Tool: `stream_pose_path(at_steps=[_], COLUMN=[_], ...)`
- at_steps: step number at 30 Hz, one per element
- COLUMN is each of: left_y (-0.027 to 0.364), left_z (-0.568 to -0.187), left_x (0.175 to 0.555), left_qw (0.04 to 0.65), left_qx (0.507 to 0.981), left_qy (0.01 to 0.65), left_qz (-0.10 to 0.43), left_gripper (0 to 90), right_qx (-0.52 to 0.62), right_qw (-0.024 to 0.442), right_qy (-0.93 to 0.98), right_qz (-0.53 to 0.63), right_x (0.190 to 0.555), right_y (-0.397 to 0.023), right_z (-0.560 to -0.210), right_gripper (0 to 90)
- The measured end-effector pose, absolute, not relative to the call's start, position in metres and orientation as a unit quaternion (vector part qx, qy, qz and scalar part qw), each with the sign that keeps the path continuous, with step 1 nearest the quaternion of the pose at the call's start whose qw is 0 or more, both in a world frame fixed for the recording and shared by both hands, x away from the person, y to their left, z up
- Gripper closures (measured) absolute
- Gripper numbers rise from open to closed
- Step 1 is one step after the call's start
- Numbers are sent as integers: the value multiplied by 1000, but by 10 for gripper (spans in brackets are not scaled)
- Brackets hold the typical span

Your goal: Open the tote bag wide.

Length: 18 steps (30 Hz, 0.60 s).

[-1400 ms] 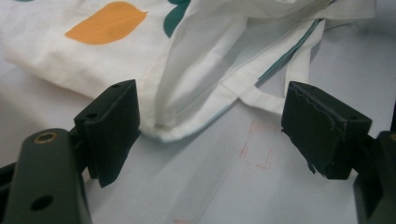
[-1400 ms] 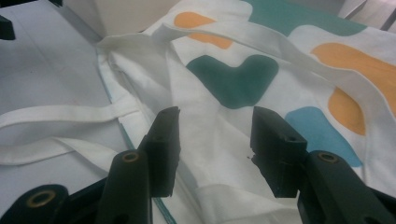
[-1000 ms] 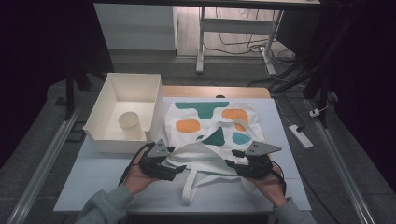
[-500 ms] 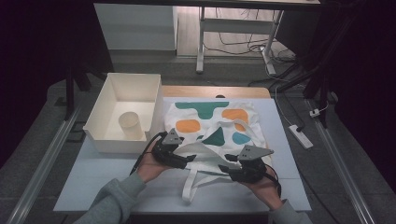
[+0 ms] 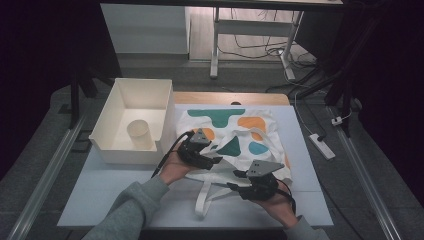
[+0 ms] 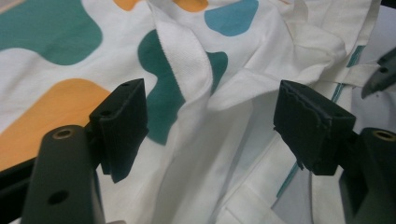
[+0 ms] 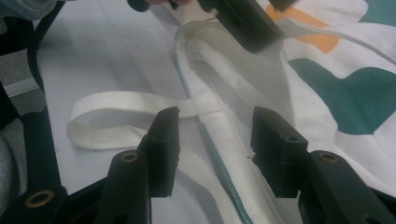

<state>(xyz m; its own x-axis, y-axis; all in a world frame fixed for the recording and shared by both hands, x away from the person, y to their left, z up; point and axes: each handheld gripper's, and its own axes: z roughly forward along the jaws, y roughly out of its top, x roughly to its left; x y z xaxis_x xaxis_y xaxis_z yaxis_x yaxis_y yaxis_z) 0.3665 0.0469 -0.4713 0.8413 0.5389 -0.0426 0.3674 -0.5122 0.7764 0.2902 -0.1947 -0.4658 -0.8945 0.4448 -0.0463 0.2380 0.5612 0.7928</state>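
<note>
Since the earlier frame, the left gripper [image 5: 214, 159] was carried up over the tote bag [image 5: 235, 131] beside the box [image 5: 131, 120], jaws lately closing slightly, still apart, clamping nothing; right gripper [image 5: 239, 186] is seen apart at the bag's near edge.

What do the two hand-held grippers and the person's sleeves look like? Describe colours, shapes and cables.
Both the left gripper and the right gripper are black, each topped by a grey three-cornered plate. Their jaws are blocky black pads on arms with brass-ringed holes. A black cable trails from each. The sleeves are grey.
</note>
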Motion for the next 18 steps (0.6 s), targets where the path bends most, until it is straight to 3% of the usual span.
stream_pose_path(at_steps=[9, 18], left_y=[35, 39], left_z=[-484, -489], left_x=[374, 379], left_qw=[388, 384], left_qx=[883, 885], left_qy=[247, 248], left_qz=[89, 90], left_gripper=[373, 581], right_qx=[192, 185], right_qw=[113, 106], right_qy=[880, 895], right_qz=[420, 393], right_x=[289, 289], right_y=[-191, -182], right_z=[-469, -479], right_gripper=[522, 509])
